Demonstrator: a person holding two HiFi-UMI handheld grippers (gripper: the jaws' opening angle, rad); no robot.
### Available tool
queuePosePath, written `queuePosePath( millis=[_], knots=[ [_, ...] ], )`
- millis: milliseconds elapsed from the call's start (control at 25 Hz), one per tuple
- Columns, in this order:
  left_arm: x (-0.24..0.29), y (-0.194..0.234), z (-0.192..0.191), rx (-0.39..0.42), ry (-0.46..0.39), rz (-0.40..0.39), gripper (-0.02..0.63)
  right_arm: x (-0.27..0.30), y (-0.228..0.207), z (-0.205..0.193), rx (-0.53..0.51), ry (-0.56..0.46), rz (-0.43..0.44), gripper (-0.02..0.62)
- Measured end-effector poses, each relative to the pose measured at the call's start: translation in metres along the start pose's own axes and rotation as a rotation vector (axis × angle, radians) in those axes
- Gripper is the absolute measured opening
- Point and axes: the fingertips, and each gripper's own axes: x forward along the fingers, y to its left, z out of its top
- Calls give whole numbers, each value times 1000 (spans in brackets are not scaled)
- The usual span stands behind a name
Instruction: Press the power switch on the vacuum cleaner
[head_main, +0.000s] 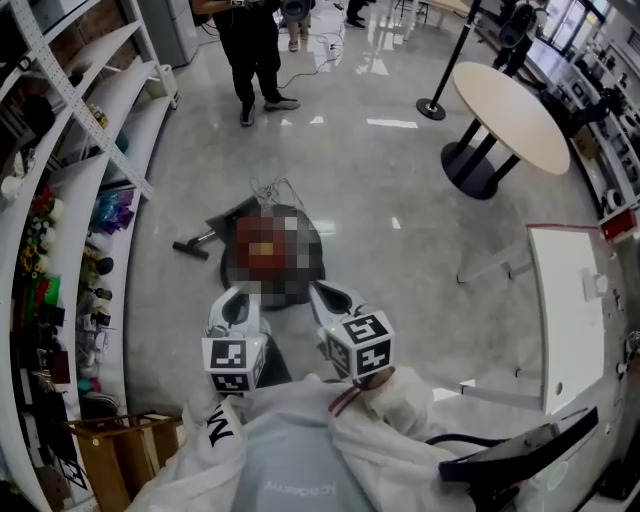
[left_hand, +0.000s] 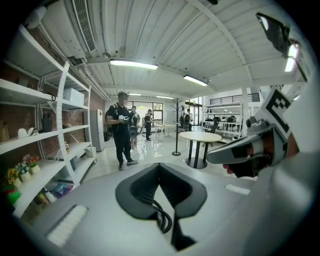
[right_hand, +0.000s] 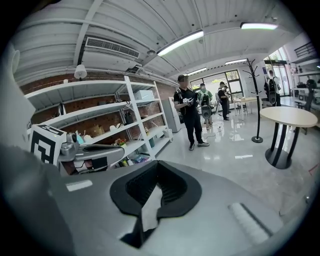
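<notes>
Both grippers are being held side by side, close in front of the person's chest and well above the floor; the left gripper (head_main: 236, 300) is being carried with its jaws pressed together at the tips, nothing being gripped between them; the right gripper (head_main: 332, 298) is being carried the same way, tips closed and empty; this is being borne out in the left gripper view, where the dark pads (left_hand: 137, 192) are being seen meeting at a point, and in the right gripper view, where the pads (right_hand: 135, 187) are touching likewise; the vacuum cleaner (head_main: 228, 215) is lying on the grey floor (head_main: 400, 200) just ahead of the two grippers, apart from both; its body is being largely blurred over, so the power switch cannot be made out; a dark nozzle (head_main: 192, 247) is being seen at its left, and a thin cable (head_main: 275, 190) is lying looped just beyond it; farther off, a person in dark clothes (head_main: 255, 50) is standing; a round table (head_main: 510, 115) is being seen at the right, and white shelving (head_main: 100, 120) is lining the left side.
</notes>
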Motion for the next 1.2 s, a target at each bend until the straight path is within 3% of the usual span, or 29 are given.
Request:
queuePosePath(
  millis=[360, 680, 1200],
  knots=[
    [-40, -12, -8, 19, 22, 25, 0, -25, 20, -18, 24, -16, 30, 2],
    [-50, -19, -10, 8, 20, 0, 0, -37, 29, -24, 28, -12, 22, 2],
    [-58, 14, -16, -10, 20, -2, 0, -15, 60, -18, -5, -6, 45, 0]
  ],
)
